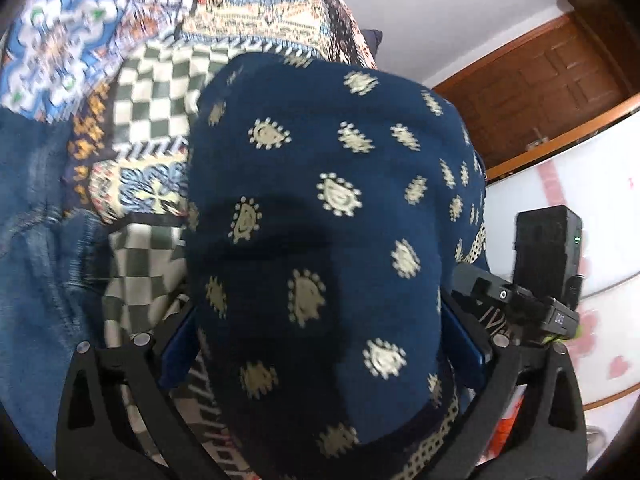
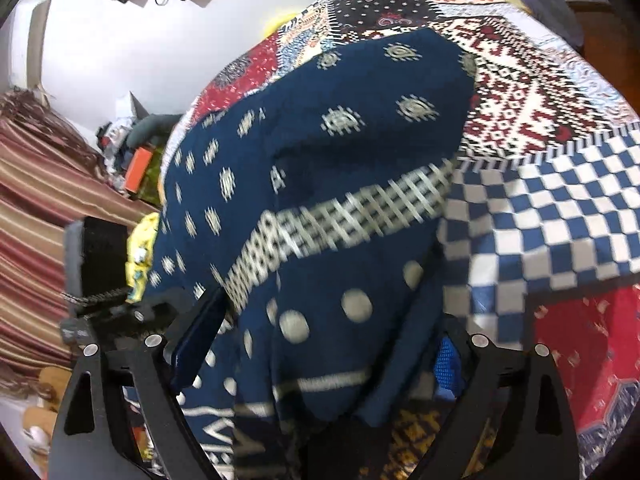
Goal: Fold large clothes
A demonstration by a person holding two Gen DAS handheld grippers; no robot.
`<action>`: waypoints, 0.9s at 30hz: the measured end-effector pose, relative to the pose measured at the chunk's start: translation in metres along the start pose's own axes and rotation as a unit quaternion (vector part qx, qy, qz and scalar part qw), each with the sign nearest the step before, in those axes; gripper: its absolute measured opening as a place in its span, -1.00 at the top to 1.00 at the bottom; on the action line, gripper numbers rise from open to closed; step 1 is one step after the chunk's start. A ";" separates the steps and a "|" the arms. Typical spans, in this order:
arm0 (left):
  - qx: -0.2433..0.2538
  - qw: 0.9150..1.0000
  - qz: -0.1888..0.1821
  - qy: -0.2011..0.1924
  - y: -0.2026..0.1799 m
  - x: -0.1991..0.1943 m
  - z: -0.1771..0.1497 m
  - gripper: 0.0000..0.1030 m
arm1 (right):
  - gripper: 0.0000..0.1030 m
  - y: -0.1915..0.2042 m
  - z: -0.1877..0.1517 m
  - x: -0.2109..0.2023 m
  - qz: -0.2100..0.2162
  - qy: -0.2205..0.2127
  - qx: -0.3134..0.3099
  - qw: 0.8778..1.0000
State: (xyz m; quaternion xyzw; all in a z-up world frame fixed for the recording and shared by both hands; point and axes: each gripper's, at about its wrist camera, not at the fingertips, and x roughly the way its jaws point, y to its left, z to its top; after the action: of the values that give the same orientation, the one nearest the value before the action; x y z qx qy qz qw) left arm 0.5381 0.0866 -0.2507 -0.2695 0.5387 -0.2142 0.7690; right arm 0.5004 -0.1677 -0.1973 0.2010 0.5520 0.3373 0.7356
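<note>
A navy patterned garment (image 1: 320,208) lies doubled over on the patchwork bedspread (image 1: 152,80) — one fold apparently made, more likely needed. The left gripper (image 1: 320,344) and right gripper (image 2: 320,356) stand spread wide, cloth lying between unclamped fingers.

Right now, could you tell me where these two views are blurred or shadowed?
Left wrist view: the patchwork cover smears at upper left, and a dark shadow lies across the navy garment. Right wrist view: the garment's lattice band streaks with motion blur; both bend at the edges.
</note>
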 end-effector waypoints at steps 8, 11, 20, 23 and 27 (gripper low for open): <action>-0.009 0.999 -0.023 -0.021 -0.005 -0.011 -0.011 -0.54 | -0.13 0.018 -0.010 0.003 0.032 0.010 0.006 0.999; 0.004 0.999 -0.010 -0.034 -0.015 -0.028 -0.019 -0.34 | 0.27 0.025 -0.011 0.001 0.048 0.011 0.014 0.999; 0.012 0.995 -0.028 -0.092 -0.021 -0.132 -0.027 -0.25 | 0.35 0.136 -0.005 -0.011 0.030 -0.021 -0.078 0.996; 0.016 0.992 -0.024 -0.121 -0.014 -0.178 -0.034 -0.25 | 0.35 0.180 -0.005 -0.005 0.031 -0.027 -0.112 0.993; 0.007 0.989 -0.011 -0.145 0.000 -0.220 -0.038 -0.25 | 0.35 0.218 -0.007 0.016 0.045 -0.022 -0.134 0.990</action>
State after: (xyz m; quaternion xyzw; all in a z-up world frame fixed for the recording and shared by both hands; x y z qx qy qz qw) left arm 0.4297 0.2164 -0.1043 -0.2978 0.4169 -0.1851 0.8386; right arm 0.4370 -0.0065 -0.0645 0.1321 0.4760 0.4366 0.7519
